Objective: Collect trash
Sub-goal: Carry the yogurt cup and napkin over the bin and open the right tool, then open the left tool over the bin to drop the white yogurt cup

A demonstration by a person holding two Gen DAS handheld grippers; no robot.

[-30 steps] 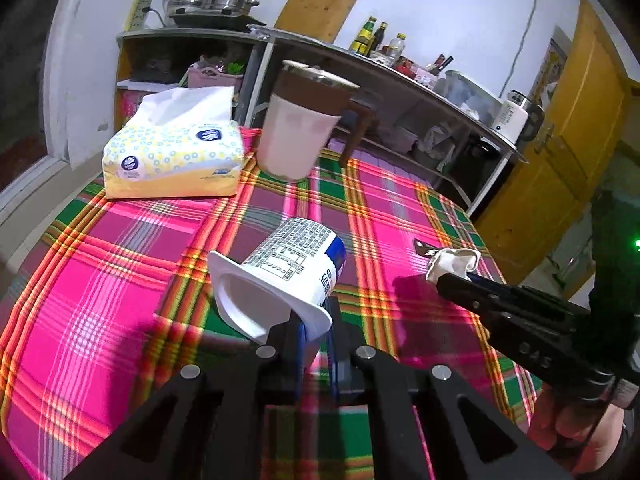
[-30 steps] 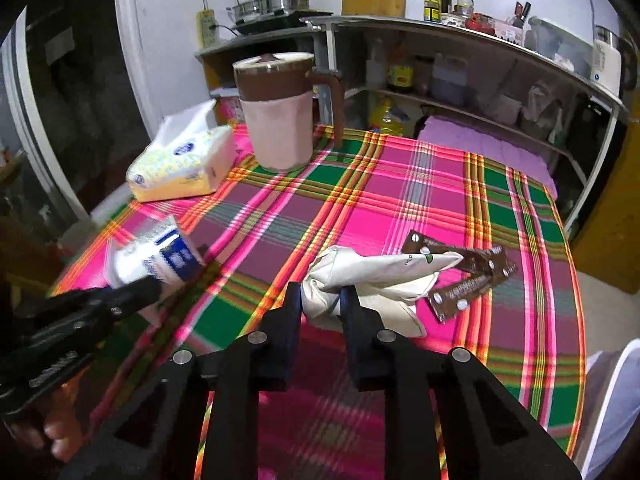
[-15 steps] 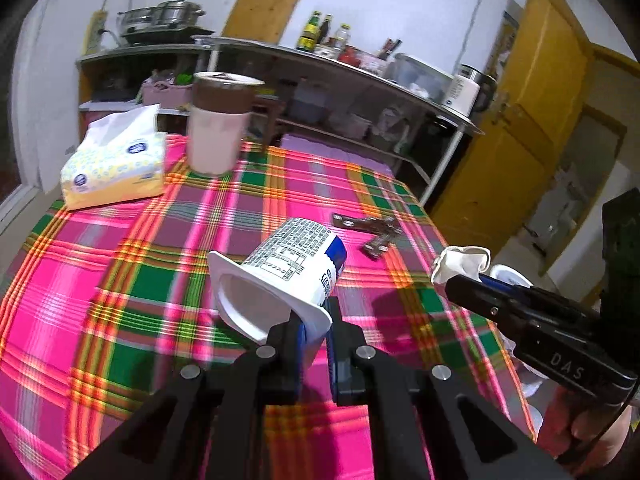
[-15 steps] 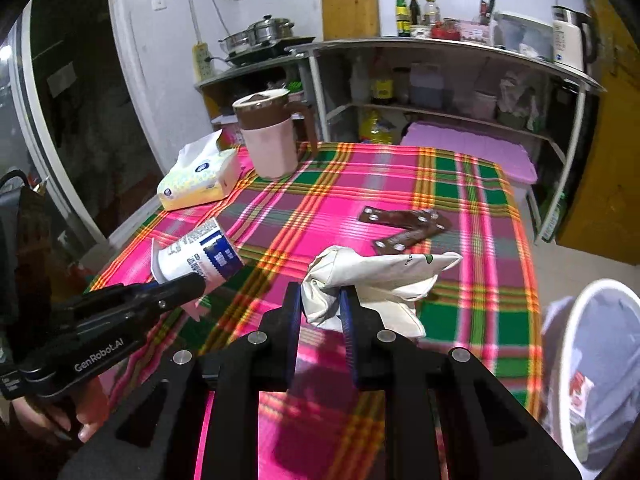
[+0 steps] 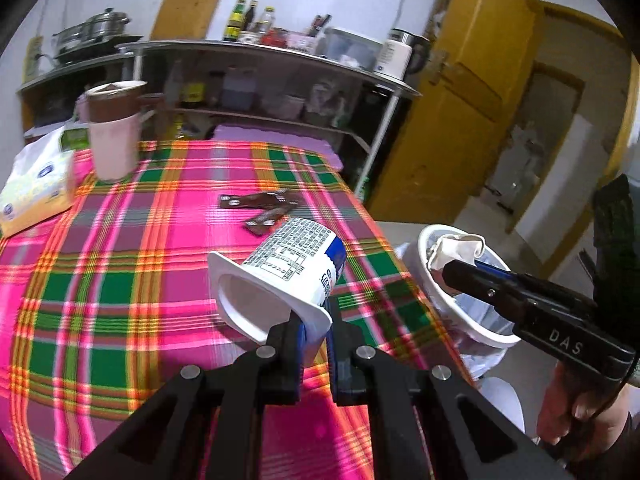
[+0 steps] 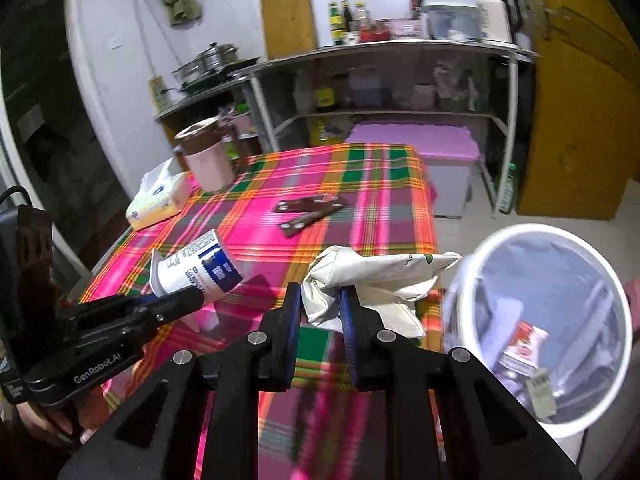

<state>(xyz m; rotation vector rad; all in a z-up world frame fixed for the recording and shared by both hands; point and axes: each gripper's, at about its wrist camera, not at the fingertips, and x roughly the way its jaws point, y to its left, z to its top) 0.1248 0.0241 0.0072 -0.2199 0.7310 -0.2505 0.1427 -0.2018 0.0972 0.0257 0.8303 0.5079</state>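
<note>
My left gripper [image 5: 314, 330] is shut on the rim of a white yoghurt cup [image 5: 288, 276] with a blue label, held on its side above the plaid table [image 5: 120, 264]. The same cup [image 6: 196, 270] shows in the right wrist view at the left gripper's tip. My right gripper [image 6: 320, 310] is shut on a crumpled white paper wrapper [image 6: 372, 276], carried past the table's right edge beside the white trash bin [image 6: 480, 252]. In the left wrist view the wrapper [image 5: 460, 250] hangs over the bin's rim [image 5: 426, 256]. Two brown wrappers [image 6: 310, 210] lie on the cloth.
A pink jug [image 5: 114, 132] and a tissue pack [image 5: 36, 188] stand at the table's far left. Metal shelves [image 6: 380, 80] with bottles and a kettle run behind. A yellow door [image 5: 460, 100] is on the right. The lined bin holds some trash [image 6: 524, 348].
Both grippers have swung to the right with their loads, away from the jug and tissues. The trash bin has come fully into view beside the table's right edge.
</note>
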